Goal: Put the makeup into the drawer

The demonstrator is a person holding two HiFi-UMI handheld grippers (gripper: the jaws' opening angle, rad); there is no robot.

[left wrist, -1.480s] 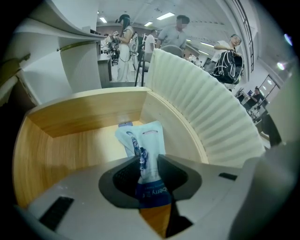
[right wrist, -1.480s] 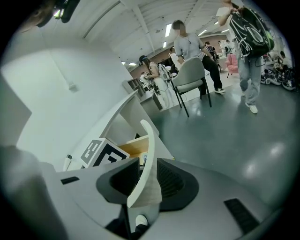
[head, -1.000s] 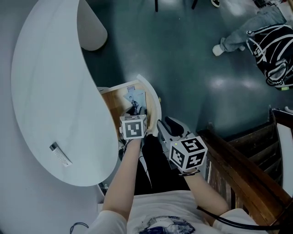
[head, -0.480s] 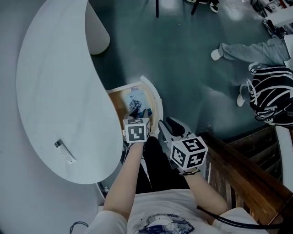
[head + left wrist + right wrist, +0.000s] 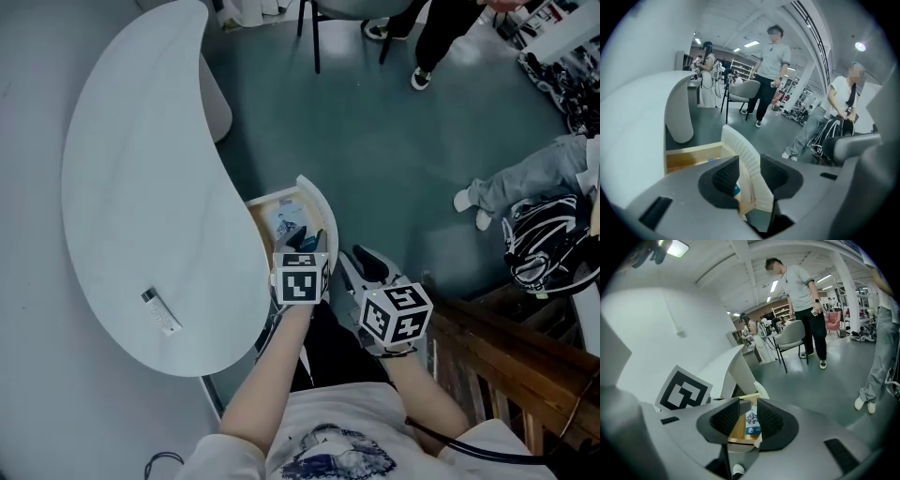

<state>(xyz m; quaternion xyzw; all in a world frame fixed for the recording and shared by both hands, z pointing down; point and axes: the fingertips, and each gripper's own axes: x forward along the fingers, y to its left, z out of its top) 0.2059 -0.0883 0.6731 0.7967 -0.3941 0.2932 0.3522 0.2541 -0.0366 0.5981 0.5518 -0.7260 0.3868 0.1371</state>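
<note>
Open, white-fronted wooden drawer (image 5: 322, 208) holding the blue-and-white makeup packet (image 5: 292, 223) (lying flat on the drawer floor). Left gripper (image 5: 312, 241) and right gripper (image 5: 364, 260) hover close by, jaws apart and empty.

Drawer (image 5: 319, 208) is open, top access free. A printed packet (image 5: 289, 221) takes part of its bottom. Counter (image 5: 141, 187) edge bounds its left side, and the curved white front walls the right. Left claw (image 5: 313, 242) hangs over the near end, right claw (image 5: 364, 261) just beside it, outside the front. Wooden railing (image 5: 497, 342) boxes in the right. Floor (image 5: 394, 150) beyond is open up to the chair legs (image 5: 314, 42).
</note>
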